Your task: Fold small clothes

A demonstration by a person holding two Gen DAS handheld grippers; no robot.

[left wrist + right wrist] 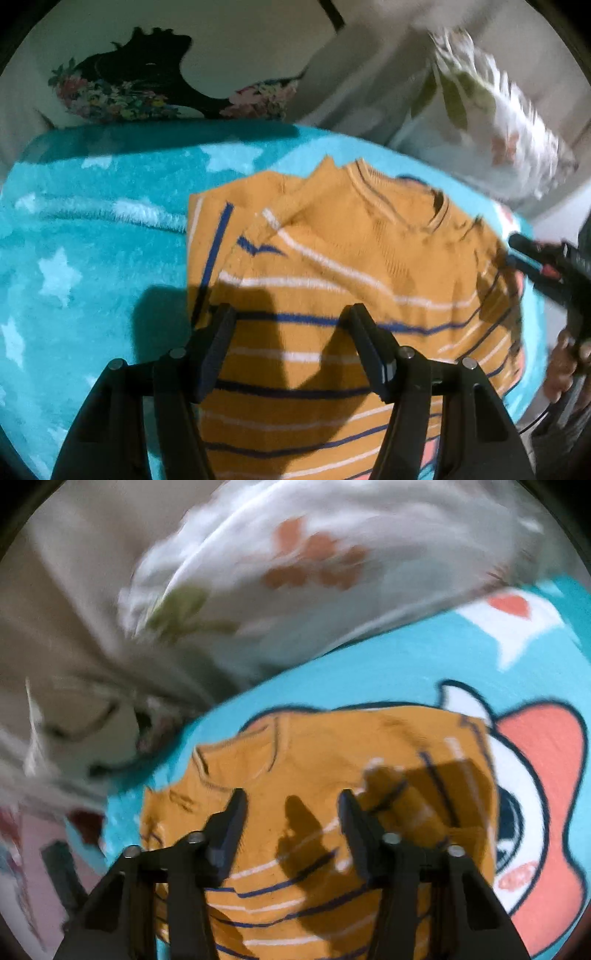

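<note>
Two sets of tongs, left tongs [290, 328] and right tongs [291, 812], hang part-open and hold nothing above our mustard-orange knitted sweater with blue and white stripes [351, 266], lying on the turquoise fleece blanket [92, 258], left sleeve folded in. Next we judge the right sleeve needs pinching; no containers here

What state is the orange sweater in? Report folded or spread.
Partly folded: the orange sweater lies on the blanket with its sleeve turned in over the chest.
</note>
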